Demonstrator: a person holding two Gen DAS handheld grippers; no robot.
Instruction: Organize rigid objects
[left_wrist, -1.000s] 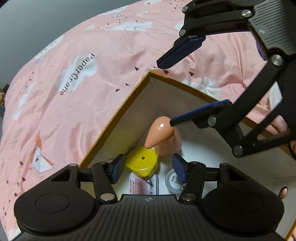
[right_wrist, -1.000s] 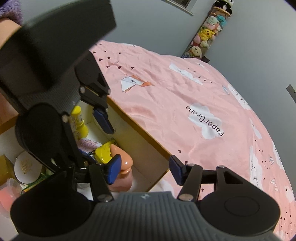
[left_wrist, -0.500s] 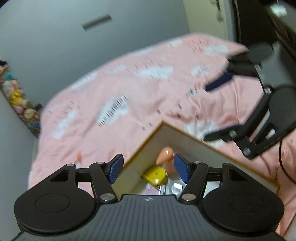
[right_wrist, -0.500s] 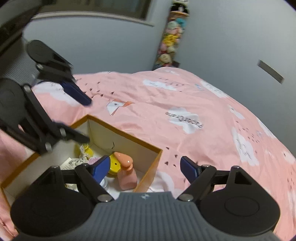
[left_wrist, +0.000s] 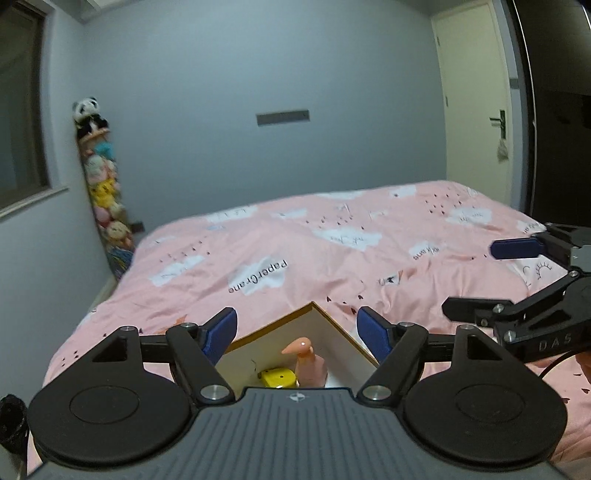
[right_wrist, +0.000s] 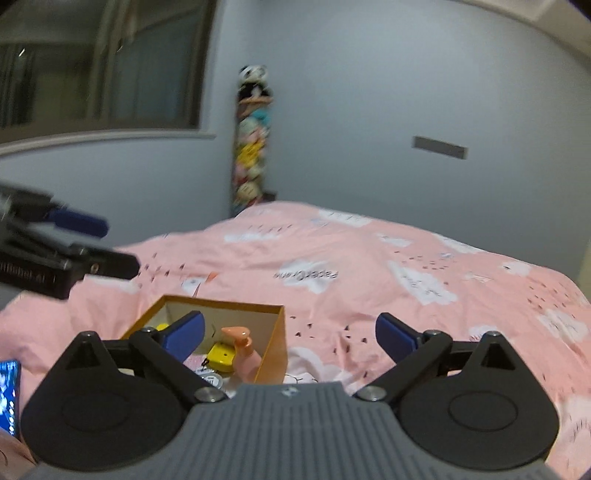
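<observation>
Both my hand-held grippers hang spread and empty above the box on the bed.

My left hand-held gripper (left_wrist: 297, 330) and right hand-held gripper (right_wrist: 290, 332) have just been opening their jaws, and nothing sits between either pair. The open orange-edged box (right_wrist: 275, 347) rests on the pink bed cover (left_wrist: 295, 254). Inside it, in the corner, the pink pump bottle (right_wrist: 243, 356) stands upright with the yellow tape measure (right_wrist: 220, 355) just beside it. A small white round tin (right_wrist: 211, 380) lies near them. A phone screen (right_wrist: 9, 395) glows at my right view's left edge.
</observation>
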